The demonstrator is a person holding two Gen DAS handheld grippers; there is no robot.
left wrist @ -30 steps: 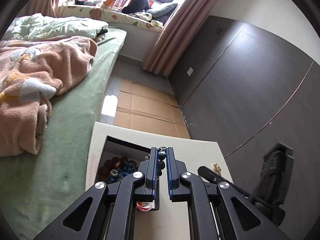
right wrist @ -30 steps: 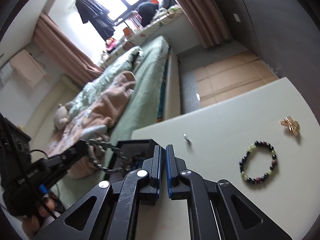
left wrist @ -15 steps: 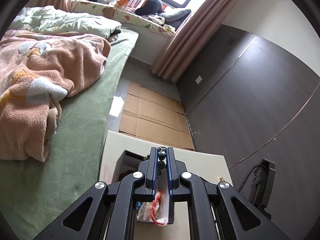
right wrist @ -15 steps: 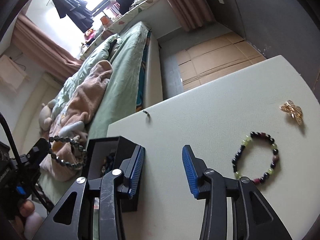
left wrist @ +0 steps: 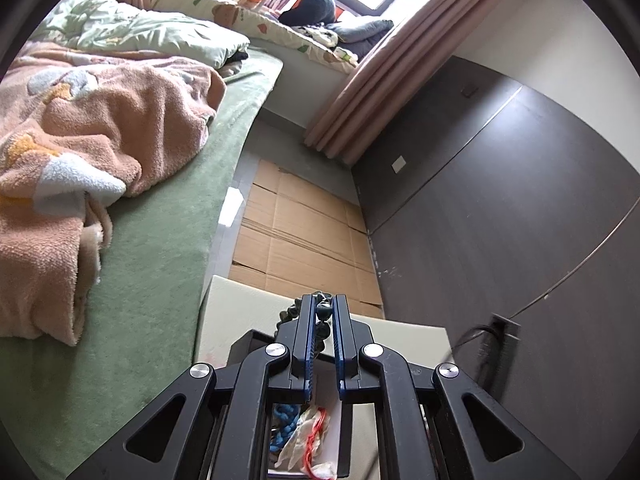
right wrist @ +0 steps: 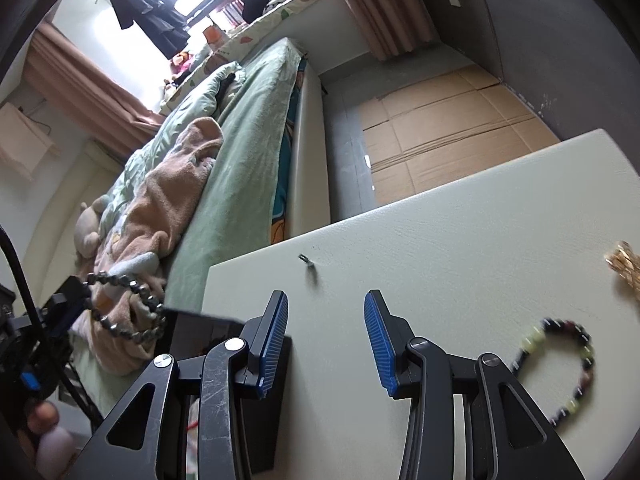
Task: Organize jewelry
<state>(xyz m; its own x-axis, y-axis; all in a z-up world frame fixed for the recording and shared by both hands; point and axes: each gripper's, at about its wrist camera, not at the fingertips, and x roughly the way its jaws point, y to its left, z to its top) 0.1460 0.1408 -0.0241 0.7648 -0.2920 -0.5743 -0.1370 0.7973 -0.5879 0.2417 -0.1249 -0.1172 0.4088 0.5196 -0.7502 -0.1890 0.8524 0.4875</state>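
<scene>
Two grippers over pale counter (right wrist: 460,240). Left gripper (left wrist: 323,312) clenched on dark bead bracelet (right wrist: 128,308), loop dangling above open black box (right wrist: 208,328) at counter's left edge. Right gripper (right wrist: 326,336) released, nothing between blue pads, hovering beside box. Mixed-bead bracelet (right wrist: 560,364), gold piece (right wrist: 626,266) near right edge; small ring (right wrist: 306,259) near far edge. Risk: swinging loop catches box rim, spills onto bed (left wrist: 160,240) if released early.
</scene>
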